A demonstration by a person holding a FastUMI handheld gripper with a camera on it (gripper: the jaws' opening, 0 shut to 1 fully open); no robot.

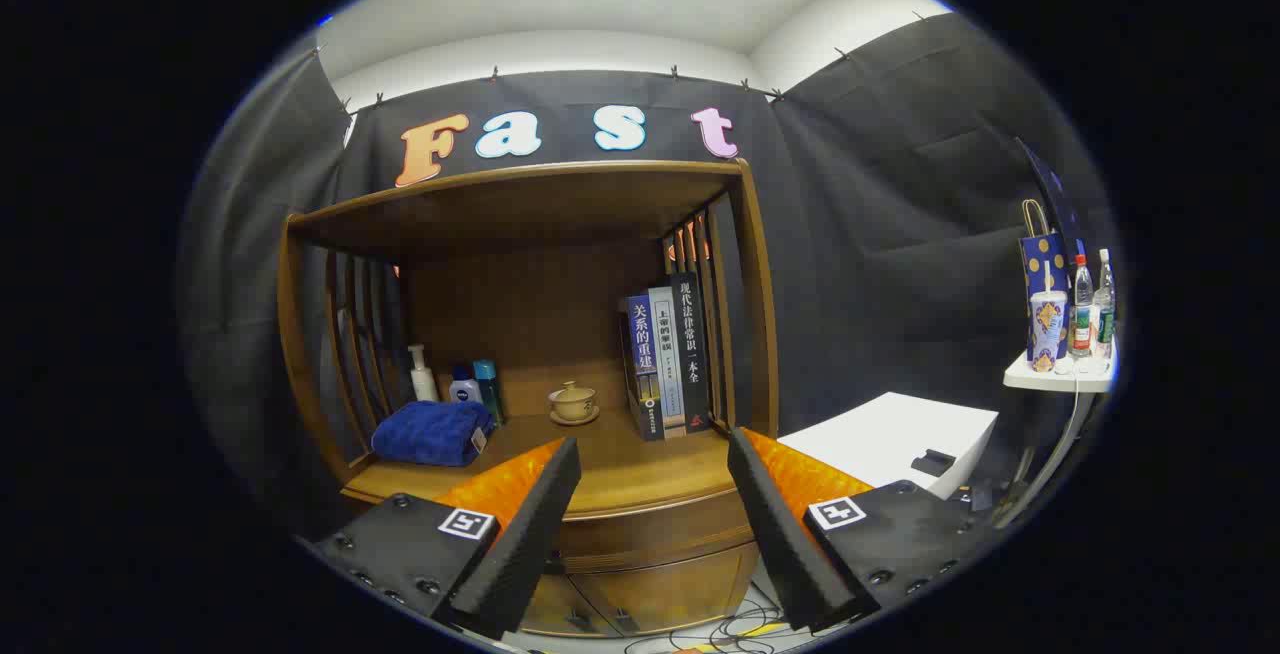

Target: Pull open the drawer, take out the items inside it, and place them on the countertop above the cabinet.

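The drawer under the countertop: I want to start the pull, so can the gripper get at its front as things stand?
Probably yes. The gripper is open and holds nothing, and the drawer front lies between and just beyond its fingers with nothing in between. I cannot make out a handle.

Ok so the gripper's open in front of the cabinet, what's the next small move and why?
Probably lower the gripper toward the drawer front just below the countertop. Its fingers stand open with nothing between them, level with the countertop edge, and the drawer looks closed, so the pull has to come first.
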